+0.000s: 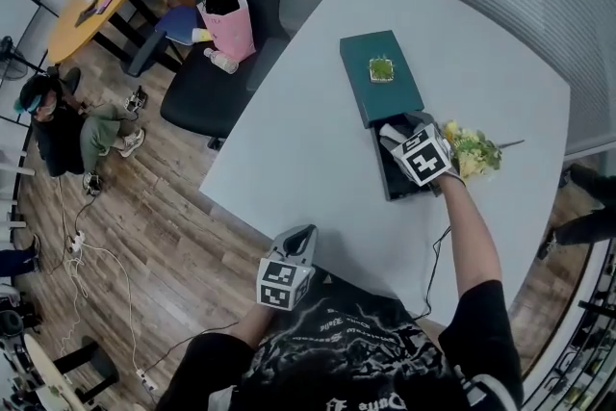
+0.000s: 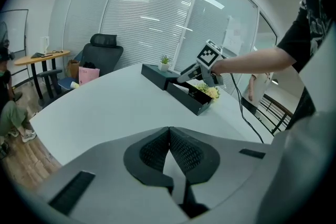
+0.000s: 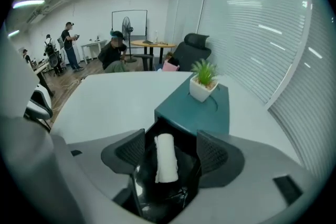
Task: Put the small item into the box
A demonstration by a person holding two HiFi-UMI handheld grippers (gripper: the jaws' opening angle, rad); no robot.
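Right gripper view: the small white roll [image 3: 166,157] lies in the black box [image 3: 148,192] beneath the right gripper [image 3: 170,140], its jaws parted and clear of it. The task looks done. The left gripper [image 2: 169,132] is closed and empty.

Holds left tongs [image 2: 169,131] low, close to torso, pointing forward and down, jaws pressed together, nothing gripped. Reaches right arm [image 1: 472,236] out straight, well ahead of left tongs. Tips right tongs [image 3: 170,134] steeply down, jaws spread wide, pads pressing on nothing.
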